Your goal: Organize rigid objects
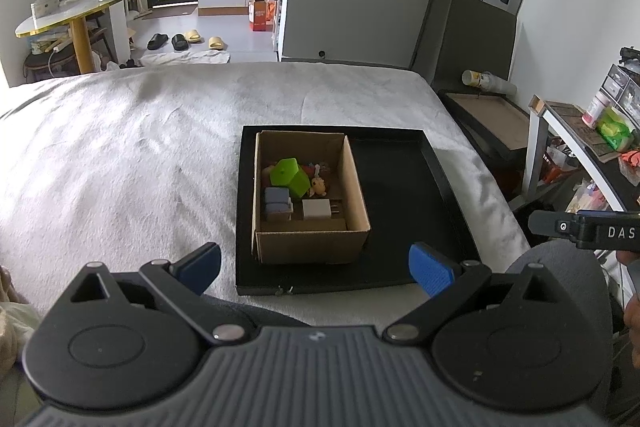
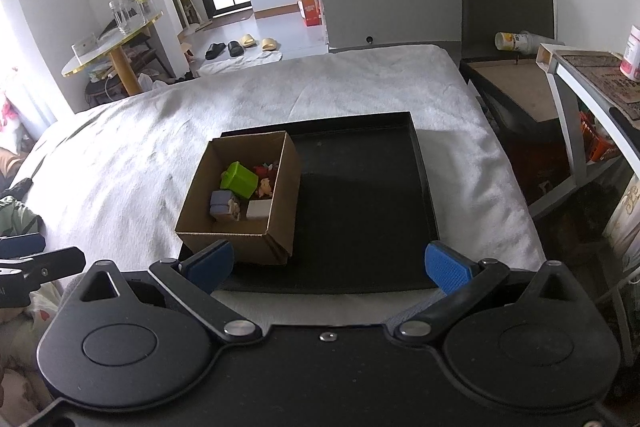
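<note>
Left wrist view: the cardboard box (image 1: 310, 195) stands in the left half of a black tray (image 1: 404, 195) on a white bed cover (image 1: 120, 155), at frame centre, just above and between the blue pads of the left gripper (image 1: 316, 265). The jaws stand wide apart, hold nothing and touch nothing; the left pad lies lower left of the box, the right pad (image 1: 430, 269) over the tray's near edge. Inside the box lie a green block (image 1: 289, 175), a blue-grey piece (image 1: 277, 203), a white plug adapter (image 1: 316, 209) and a small figurine (image 1: 319, 186). The tray's right half is bare. Part of the other tool shows at the right edge of the frame.

Right wrist view: the same box (image 2: 240, 203) sits left of frame centre, its near corner just above the left pad of the right gripper (image 2: 330, 267). These jaws are likewise spread wide and empty; the right pad (image 2: 448, 267) lies at the tray's (image 2: 360, 211) near right corner. The green block (image 2: 239, 179) and the white adapter (image 2: 259, 209) are visible inside the box.
</note>
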The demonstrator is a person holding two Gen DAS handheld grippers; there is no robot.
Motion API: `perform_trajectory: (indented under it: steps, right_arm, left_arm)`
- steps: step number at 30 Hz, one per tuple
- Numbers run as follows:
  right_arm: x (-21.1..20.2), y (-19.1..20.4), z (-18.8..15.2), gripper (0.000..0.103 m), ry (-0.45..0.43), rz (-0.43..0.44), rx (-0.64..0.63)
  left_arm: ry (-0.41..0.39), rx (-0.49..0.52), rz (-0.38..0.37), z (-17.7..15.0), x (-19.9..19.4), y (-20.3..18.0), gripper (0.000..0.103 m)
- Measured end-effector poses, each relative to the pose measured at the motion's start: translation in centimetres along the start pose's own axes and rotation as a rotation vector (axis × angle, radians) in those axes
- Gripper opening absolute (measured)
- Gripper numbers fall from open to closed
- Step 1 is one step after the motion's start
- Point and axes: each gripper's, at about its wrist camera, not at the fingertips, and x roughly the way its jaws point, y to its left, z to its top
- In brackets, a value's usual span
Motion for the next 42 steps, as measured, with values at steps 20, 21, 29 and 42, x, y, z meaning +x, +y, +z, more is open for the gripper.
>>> perform_trajectory:
  steps: [20, 21, 29, 42]
  right_arm:
    - [0.04, -0.08, 0.0, 0.103, 0.001, -0.002, -0.002]
    - [0.04, -0.09, 0.01, 0.103, 0.001, -0.002, -0.002]
    - [0.06, -0.15, 0.0, 0.103, 0.002, 0.0, -0.003]
    - [0.32, -0.17, -0.24, 0.103, 0.01, 0.003, -0.006]
  left_arm:
    - [0.004, 0.004, -0.001, -0.08, 0.04, -0.21, 0.1]
    - [0.004, 0.003, -0.001, -0.09, 0.04, -0.21, 0.1]
    - [0.008, 0.003, 0.002, -0.02, 0.16, -0.31, 0.1]
    - [0.002, 0.006, -0.004, -0.16, 0.09, -0.38, 0.1]
